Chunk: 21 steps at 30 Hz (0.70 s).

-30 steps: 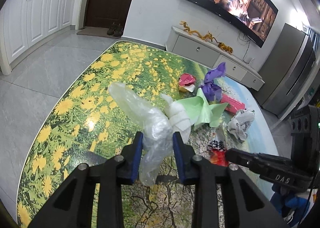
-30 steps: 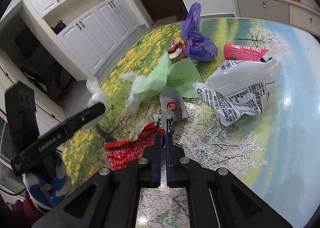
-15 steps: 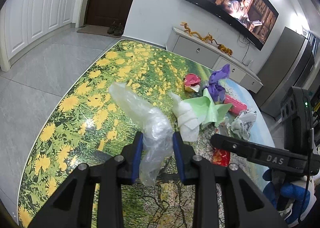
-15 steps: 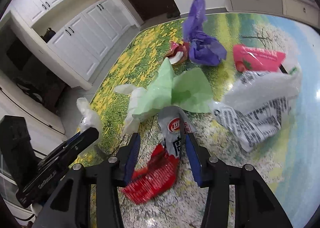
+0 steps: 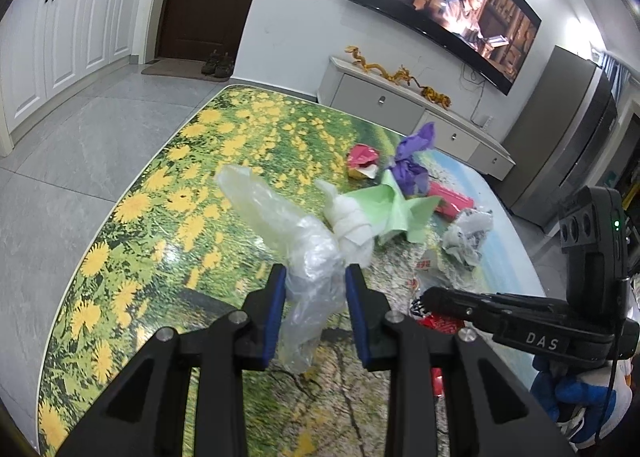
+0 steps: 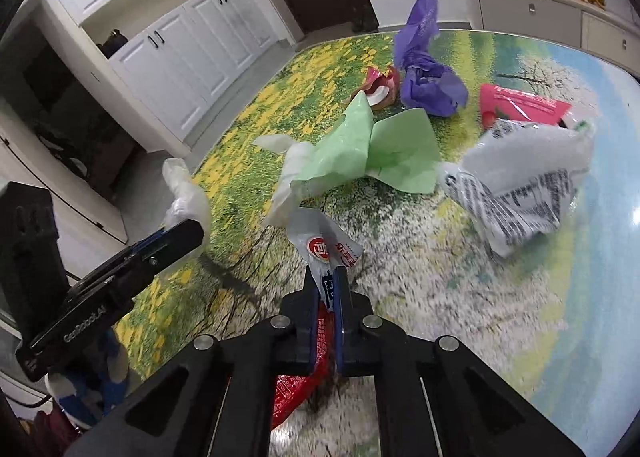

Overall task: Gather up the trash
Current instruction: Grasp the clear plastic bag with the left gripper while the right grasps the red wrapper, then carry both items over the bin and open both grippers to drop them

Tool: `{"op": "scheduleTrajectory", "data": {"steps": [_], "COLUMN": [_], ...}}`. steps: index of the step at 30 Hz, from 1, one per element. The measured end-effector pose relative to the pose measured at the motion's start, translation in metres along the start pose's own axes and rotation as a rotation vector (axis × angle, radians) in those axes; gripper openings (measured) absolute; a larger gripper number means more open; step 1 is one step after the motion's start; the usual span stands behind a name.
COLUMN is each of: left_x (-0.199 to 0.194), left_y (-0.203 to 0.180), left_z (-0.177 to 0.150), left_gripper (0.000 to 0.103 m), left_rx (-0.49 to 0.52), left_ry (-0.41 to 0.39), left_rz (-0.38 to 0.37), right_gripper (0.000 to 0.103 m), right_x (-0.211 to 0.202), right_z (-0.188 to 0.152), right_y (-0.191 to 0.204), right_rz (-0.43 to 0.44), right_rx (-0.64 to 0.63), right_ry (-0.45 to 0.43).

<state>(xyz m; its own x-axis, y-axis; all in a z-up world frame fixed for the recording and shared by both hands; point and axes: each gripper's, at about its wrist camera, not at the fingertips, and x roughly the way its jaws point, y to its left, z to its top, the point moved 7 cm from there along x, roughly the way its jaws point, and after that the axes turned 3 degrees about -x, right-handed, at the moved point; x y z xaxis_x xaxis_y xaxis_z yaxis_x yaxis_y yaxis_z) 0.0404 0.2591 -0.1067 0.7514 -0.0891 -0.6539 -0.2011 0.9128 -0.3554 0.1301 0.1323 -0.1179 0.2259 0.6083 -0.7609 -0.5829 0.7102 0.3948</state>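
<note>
Since the right gripper [image 6: 329,287] only pinches the thin white-and-red snack wrapper [image 6: 326,253] by its edge above the flower-print table [image 6: 460,297], it could slip free, while the left gripper [image 5: 315,289] loosely holds a crumpled clear plastic bag [image 5: 296,237].

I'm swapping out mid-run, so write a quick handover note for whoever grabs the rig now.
Left gripper: jaws around a clear plastic bag, held above the table.
Right gripper: jaws shut on a white snack wrapper; a red wrapper lies beneath.
Left on the table: green paper, purple bag, pink packet, white printed bag, small pink wrapper.
No bin in view; nothing visibly binned yet.
</note>
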Motion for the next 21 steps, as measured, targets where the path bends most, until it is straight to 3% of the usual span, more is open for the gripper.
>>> {"op": "scheduleTrajectory", "data": {"steps": [11,17,21], "left_x": [-0.024,-0.011,0.003], "left_y": [-0.063,-0.150,-0.231], "left_z": [-0.002,-0.007,-0.021], "left_gripper": [0.028,0.028,0.028], "left_rx": [0.096,0.249,0.373], "left_ry": [-0.012,0.032,0.081], "left_rz": [-0.111,-0.214,-0.313], "right_gripper": [0.005,0.005,0.005], "right_x": [-0.069,-0.134,-0.189], "right_z": [-0.012,-0.023,-0.046], "right_y": [-0.010,-0.063,-0.120], "right_rz": [0.024,-0.051,-0.140], "right_rx": [0.032,0.119,0.220], "right_ry": [-0.150,-0.274,-0.349]}}
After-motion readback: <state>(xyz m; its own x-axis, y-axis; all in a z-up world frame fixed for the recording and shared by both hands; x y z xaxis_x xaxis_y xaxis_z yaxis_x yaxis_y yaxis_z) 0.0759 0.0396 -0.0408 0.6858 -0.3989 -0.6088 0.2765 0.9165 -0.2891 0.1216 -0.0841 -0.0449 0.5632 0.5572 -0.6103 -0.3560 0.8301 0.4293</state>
